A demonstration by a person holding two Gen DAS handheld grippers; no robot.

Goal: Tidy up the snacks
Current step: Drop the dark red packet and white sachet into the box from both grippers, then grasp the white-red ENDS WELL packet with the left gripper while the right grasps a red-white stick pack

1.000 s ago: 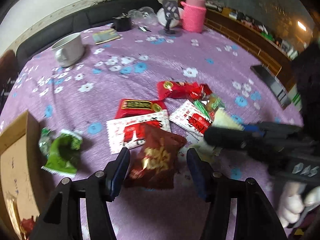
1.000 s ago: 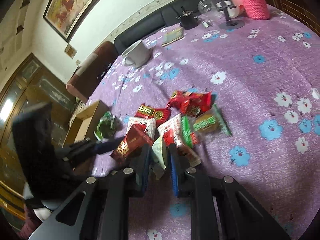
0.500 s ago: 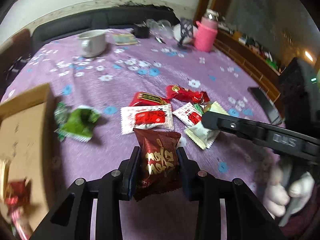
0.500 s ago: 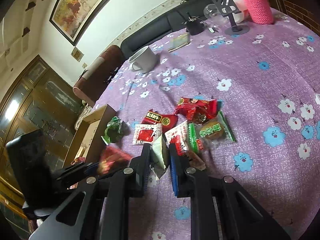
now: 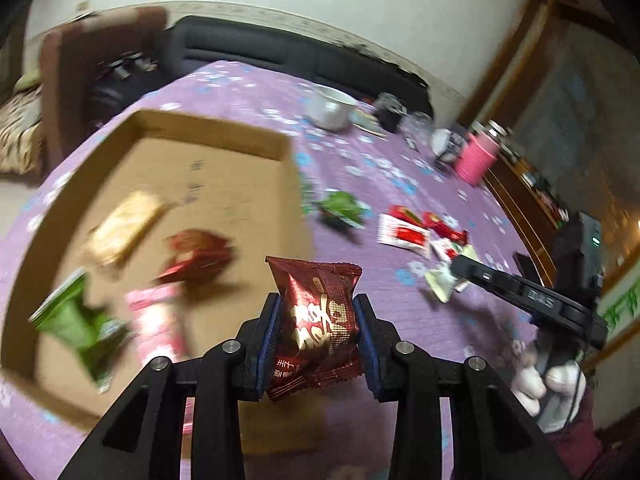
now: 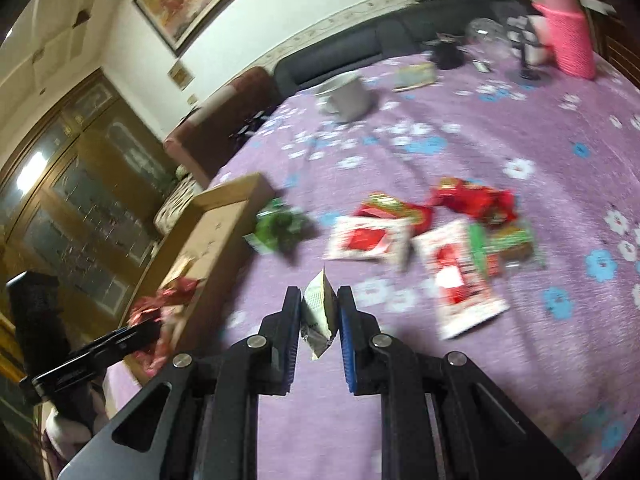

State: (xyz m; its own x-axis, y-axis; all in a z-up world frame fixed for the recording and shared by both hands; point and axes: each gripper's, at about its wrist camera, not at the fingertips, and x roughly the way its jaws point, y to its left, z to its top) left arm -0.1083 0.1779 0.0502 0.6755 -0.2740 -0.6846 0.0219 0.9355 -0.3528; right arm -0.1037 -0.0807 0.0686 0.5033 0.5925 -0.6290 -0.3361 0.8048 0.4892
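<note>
My left gripper is shut on a dark red snack packet and holds it over the near right corner of a cardboard box. Several blurred packets lie inside the box, among them a green one and a red one. My right gripper is shut on a small pale green-white packet, lifted above the purple flowered tablecloth. In the right wrist view the left gripper shows low on the left beside the box. Loose red, white and green packets lie mid-table.
A white mug, a pink-sleeved bottle, a glass and small dark items stand at the far side of the table. A dark sofa and a brown chair lie beyond it. A lone green packet rests just right of the box.
My left gripper closed on the dark red packet, lifted it and swung left over the box. My right gripper rose a little with the pale packet still pinched.
</note>
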